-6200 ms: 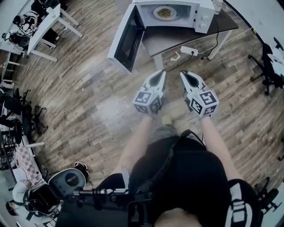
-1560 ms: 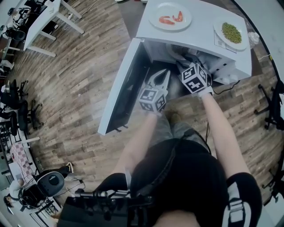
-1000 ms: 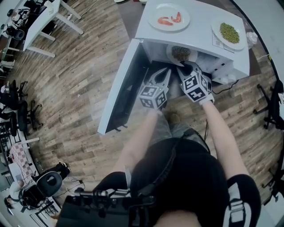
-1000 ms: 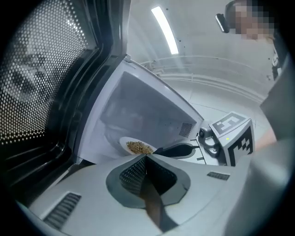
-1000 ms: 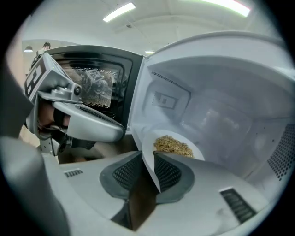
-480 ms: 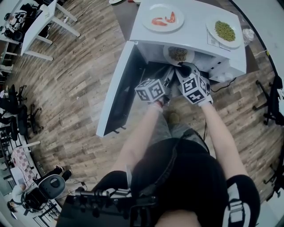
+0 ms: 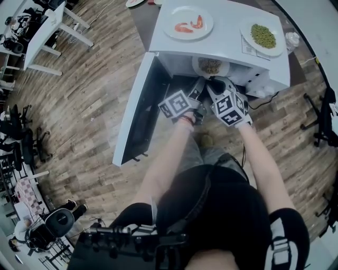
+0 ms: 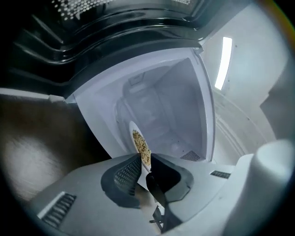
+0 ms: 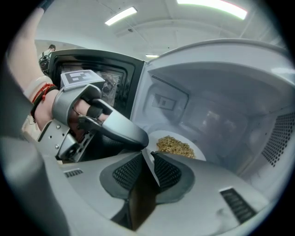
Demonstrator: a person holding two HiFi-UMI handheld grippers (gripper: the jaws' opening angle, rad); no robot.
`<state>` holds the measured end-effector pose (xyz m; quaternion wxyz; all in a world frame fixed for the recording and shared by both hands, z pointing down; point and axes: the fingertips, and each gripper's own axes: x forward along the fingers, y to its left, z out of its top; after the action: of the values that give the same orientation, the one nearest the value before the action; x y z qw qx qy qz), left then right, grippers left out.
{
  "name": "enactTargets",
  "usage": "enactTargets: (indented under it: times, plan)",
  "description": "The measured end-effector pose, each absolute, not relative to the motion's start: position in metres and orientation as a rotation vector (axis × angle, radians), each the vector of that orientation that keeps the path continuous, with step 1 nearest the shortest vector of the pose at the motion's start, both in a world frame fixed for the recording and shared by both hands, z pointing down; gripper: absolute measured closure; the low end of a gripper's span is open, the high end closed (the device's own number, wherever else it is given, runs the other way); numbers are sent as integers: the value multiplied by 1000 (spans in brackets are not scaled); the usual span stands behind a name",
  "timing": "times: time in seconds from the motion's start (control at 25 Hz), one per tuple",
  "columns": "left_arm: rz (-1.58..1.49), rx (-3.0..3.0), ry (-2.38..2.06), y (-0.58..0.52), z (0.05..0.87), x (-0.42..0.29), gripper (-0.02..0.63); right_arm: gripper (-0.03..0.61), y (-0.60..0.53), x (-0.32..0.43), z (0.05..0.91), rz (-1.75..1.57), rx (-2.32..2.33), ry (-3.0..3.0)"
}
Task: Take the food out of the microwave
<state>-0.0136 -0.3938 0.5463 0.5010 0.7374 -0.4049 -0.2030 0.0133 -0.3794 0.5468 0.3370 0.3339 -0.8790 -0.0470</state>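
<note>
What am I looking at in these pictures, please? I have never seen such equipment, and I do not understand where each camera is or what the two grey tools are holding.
There is no robot here. A person holds a hand tool with tongs in each hand. The head view comes from a camera on the person's head, looking down at a white microwave whose door is open. On top of it stand a plate of shrimp and a plate of green peas. The other two pictures come from cameras riding on the tools, each looking along its own tongs. The left tongs and the right tongs are both closed on the rim of a third plate, which carries brownish, grain-like food and sits at the microwave's opening.
</note>
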Motion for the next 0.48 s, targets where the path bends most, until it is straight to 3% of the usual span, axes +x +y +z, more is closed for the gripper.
enactTargets:
  times: [0.48]
  plan:
    - [-504, 1664, -925, -398, 557, -8, 537, 489, -378, 10, 546, -158, 819, -2297]
